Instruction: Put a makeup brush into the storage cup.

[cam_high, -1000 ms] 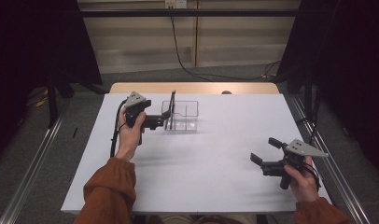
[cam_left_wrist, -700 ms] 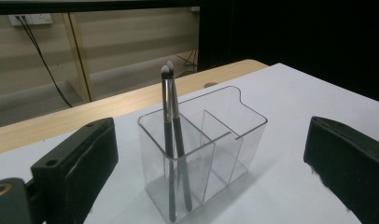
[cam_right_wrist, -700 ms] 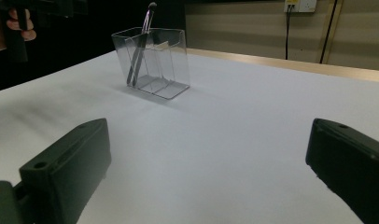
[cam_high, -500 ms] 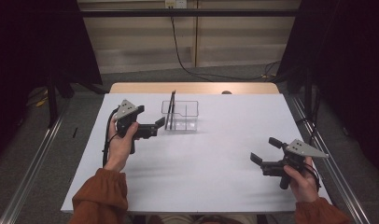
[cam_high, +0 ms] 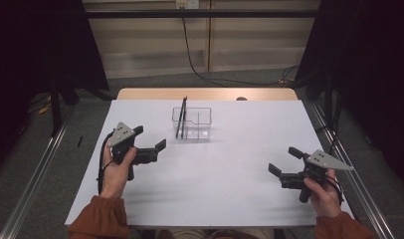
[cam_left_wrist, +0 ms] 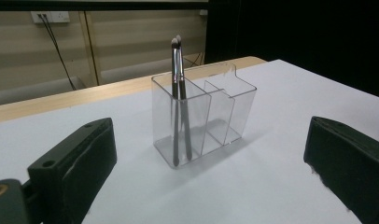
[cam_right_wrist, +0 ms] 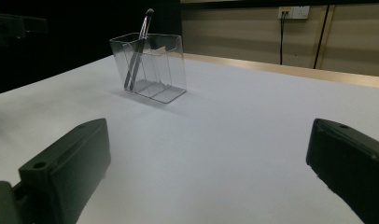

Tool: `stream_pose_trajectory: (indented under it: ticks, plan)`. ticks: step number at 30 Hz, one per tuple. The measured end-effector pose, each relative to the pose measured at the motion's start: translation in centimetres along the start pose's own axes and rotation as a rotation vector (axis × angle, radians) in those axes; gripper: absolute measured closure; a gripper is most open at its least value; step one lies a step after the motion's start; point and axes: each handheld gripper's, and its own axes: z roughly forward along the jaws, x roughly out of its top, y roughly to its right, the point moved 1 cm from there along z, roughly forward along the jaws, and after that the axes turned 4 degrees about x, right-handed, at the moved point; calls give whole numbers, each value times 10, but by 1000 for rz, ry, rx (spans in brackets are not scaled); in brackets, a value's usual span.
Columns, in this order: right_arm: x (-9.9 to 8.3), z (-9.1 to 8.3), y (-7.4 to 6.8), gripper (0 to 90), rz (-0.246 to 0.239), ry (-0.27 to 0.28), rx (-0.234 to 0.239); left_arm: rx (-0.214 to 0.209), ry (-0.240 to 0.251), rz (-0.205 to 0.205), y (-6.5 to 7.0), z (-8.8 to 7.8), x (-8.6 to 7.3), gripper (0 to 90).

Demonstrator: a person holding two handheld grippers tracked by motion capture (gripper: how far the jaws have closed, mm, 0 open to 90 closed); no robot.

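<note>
A clear plastic organizer (cam_high: 196, 124) with several compartments stands on the white table (cam_high: 225, 199), at the far middle. Two slim dark makeup brushes (cam_high: 181, 117) stand upright in its left end compartment. In the left gripper view the organizer (cam_left_wrist: 220, 116) and the brushes (cam_left_wrist: 178, 88) lie straight ahead between the jaws. My left gripper (cam_high: 150, 139) hovers open and empty, a short way to the near left of the organizer. At the near right, far from the organizer (cam_right_wrist: 155, 70), my right gripper (cam_high: 284, 160) is held open and empty. The brushes (cam_right_wrist: 138, 44) lean there against the organizer's wall.
A wooden strip (cam_high: 205, 93) runs along the table's far edge. Behind it a black cable (cam_high: 190, 55) hangs down a pale wall from a socket. Dark curtains hang at both sides, and metal rails (cam_high: 36, 169) flank the table on the floor.
My left gripper has drawn back from the organizer toward the near left, its jaws open. The brushes stay standing in the organizer. The right gripper has hardly moved.
</note>
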Motion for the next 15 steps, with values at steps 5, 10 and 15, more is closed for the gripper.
stream_pose_trajectory:
  ticks: [5,10,15]
  plan:
    - [-1,-1,0,0,-2,-1,-7,-7,11,-2,6,-10,-7,24]
    - [-2,-4,0,0,-7,3,-10,-8,-2,13,8,-23,-15,24]
    - [-3,-5,0,0,-4,3,-17,7,-7,13,11,-31,-27,25]
